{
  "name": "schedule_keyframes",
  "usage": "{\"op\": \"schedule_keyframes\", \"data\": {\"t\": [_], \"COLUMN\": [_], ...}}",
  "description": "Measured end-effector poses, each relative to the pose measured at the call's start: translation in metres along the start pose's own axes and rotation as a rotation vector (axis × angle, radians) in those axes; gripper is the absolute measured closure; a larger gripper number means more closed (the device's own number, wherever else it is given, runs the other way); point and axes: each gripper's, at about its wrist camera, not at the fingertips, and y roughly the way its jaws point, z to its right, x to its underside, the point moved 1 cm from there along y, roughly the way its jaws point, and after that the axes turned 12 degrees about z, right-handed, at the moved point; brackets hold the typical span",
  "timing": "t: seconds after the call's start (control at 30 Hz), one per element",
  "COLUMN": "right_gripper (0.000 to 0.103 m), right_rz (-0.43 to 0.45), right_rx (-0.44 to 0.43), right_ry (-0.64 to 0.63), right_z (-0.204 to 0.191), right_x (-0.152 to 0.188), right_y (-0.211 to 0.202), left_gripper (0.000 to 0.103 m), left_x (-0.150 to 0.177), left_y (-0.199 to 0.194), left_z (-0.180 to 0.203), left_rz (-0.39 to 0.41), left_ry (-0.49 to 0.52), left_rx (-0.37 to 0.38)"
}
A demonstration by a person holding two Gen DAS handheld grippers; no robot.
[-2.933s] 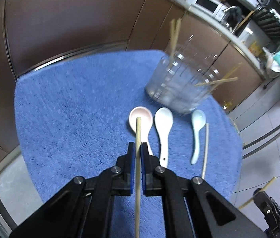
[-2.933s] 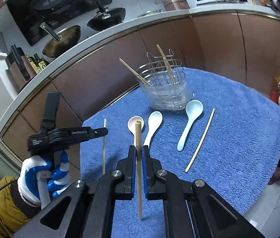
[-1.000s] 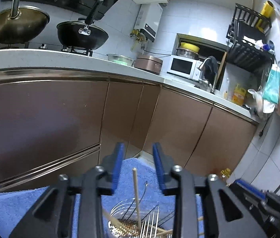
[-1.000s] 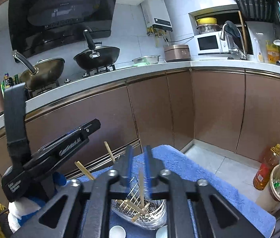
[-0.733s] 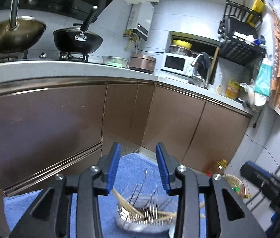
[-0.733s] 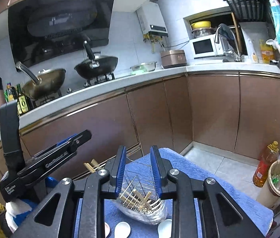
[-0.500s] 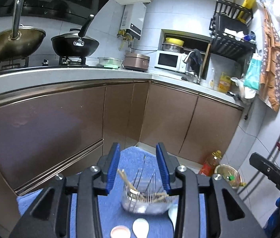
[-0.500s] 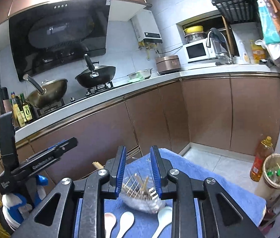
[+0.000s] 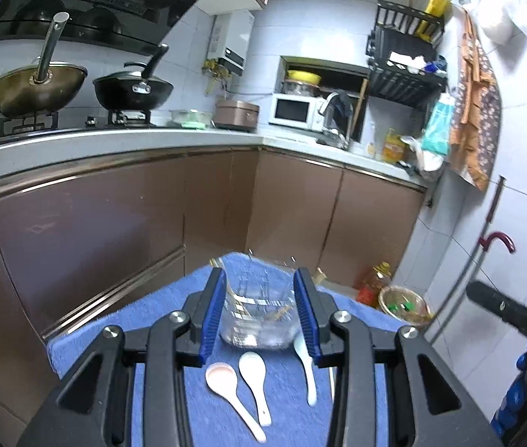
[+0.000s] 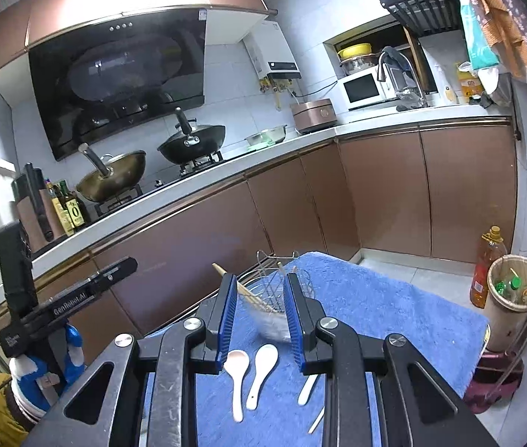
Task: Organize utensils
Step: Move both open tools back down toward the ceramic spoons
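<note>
Left wrist view, left hand-held gripper (image 9: 259,313) wide open and empty above blue-towelled bench (image 9: 159,309), utensil basket (image 9: 259,316) holding chopsticks beyond three spoons (image 9: 254,372), right hand-held gripper (image 10: 259,313) likewise spread, holding nothing, brown cabinets (image 9: 114,216), woks on stove behind.

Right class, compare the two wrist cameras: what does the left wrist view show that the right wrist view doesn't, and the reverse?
Only the left wrist view shows the whole pale blue spoon and a red-handled umbrella against the wall.

Only the right wrist view shows the gloved left hand holding its gripper, and a knife block on the counter.

Both show the clear utensil holder with chopsticks inside, the pink spoon, the white spoon, the blue towel, and open, empty grippers: left, right.
</note>
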Motion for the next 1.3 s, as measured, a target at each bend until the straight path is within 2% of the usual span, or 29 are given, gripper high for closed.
{"op": "schedule_keyframes", "data": {"t": [0.13,0.2,0.37,0.7,0.97,1.3], "right_gripper": [0.074,0.073,0.072,0.067,0.065,0.065], "right_rz": [0.023,0.033,0.054,0.024,-0.059,-0.188], "right_rx": [0.008,0.012,0.020,0.017,0.040,0.100], "right_ry": [0.012,0.020,0.030,0.029,0.053,0.137], "right_z": [-0.006,-0.009,-0.013,-0.015,0.004,0.059], "right_x": [0.000,0.000,0.001,0.015,0.038,0.078], "right_y": [-0.026,-0.038,-0.058,-0.062,-0.036,0.012], "left_gripper": [0.066,0.061,0.060,0.060,0.060,0.060], "left_x": [0.009,0.014,0.025,0.050,0.088,0.145], "left_y": [-0.019,-0.027,-0.042,-0.046,0.001,0.081], "left_z": [0.000,-0.003,-0.010,-0.018,-0.022,-0.036], "left_rz": [-0.038,-0.070,-0.116,-0.207,-0.340,-0.508], "left_ry": [-0.018,-0.049,-0.101,-0.179,-0.232,-0.324], "left_rx": [0.027,0.044,0.076,0.135,0.158,0.133]}}
